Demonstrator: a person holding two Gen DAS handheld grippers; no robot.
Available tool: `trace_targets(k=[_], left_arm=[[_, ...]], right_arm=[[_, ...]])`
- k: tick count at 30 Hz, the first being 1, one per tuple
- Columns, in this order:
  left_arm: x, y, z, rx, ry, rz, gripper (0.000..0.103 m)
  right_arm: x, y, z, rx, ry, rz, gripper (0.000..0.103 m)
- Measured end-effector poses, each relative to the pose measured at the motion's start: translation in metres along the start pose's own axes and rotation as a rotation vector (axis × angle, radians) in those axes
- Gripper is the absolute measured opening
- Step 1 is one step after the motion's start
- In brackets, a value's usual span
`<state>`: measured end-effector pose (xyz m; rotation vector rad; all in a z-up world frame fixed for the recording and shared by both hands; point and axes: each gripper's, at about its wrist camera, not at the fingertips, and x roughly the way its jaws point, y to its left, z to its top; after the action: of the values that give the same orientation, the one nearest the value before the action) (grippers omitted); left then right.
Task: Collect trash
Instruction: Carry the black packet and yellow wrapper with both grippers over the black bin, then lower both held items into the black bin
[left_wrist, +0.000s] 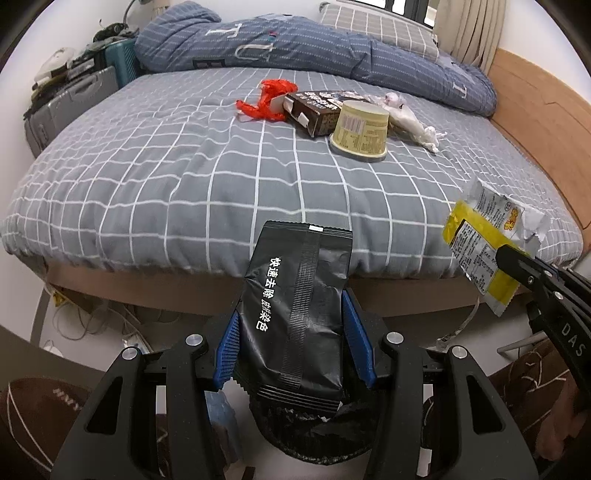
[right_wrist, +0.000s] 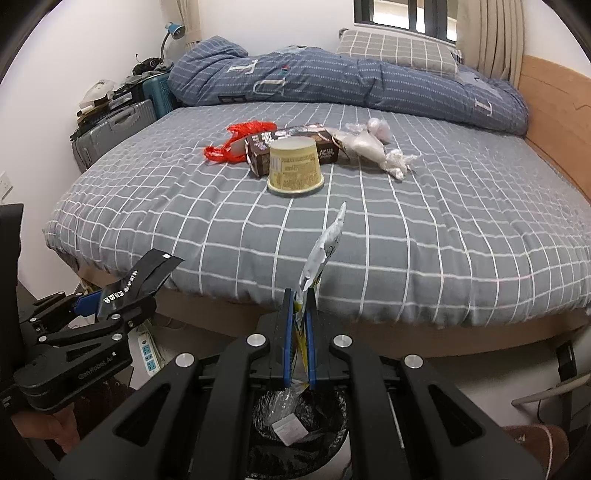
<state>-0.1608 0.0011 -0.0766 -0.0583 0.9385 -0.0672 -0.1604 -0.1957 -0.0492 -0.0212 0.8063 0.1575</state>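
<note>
My left gripper (left_wrist: 291, 328) is shut on a black wrapper (left_wrist: 295, 314) with white lettering, above a bin with a black liner (left_wrist: 317, 432). It also shows in the right wrist view (right_wrist: 110, 295). My right gripper (right_wrist: 300, 328) is shut on a yellow and silver wrapper (right_wrist: 321, 254), held edge-on over the bin (right_wrist: 299, 428). That wrapper shows in the left wrist view (left_wrist: 480, 243). On the bed lie a red plastic bag (right_wrist: 240, 142), a brown carton (right_wrist: 295, 146), an upturned yellow cup (right_wrist: 294, 168) and a clear crumpled bag (right_wrist: 373, 147).
The bed (right_wrist: 424, 240) has a grey checked sheet, a blue duvet (right_wrist: 351, 81) and a pillow at the back. Suitcases (right_wrist: 114, 127) stand at its left. A power strip (right_wrist: 147, 350) and cables lie on the floor. A wooden headboard (right_wrist: 554, 110) runs along the right.
</note>
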Motion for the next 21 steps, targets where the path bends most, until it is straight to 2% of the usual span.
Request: trace_targets(k=[9, 14, 21], left_arm=[[0.009, 0.009, -0.034, -0.01, 0.091, 0.005, 0.05], [0.032, 0.006, -0.041, 0.011, 0.135, 0.009, 0.05], [0.069, 0.005, -0.049, 0.03, 0.198, 0.011, 0.05]], right_arm=[[0.007, 0.008, -0.03, 0.006, 0.097, 0.032, 0.005], [0.033, 0.011, -0.046, 0.019, 0.205, 0.106, 0.005], [0.074, 0.016, -0.065, 0.023, 0.328, 0.119, 0.005]])
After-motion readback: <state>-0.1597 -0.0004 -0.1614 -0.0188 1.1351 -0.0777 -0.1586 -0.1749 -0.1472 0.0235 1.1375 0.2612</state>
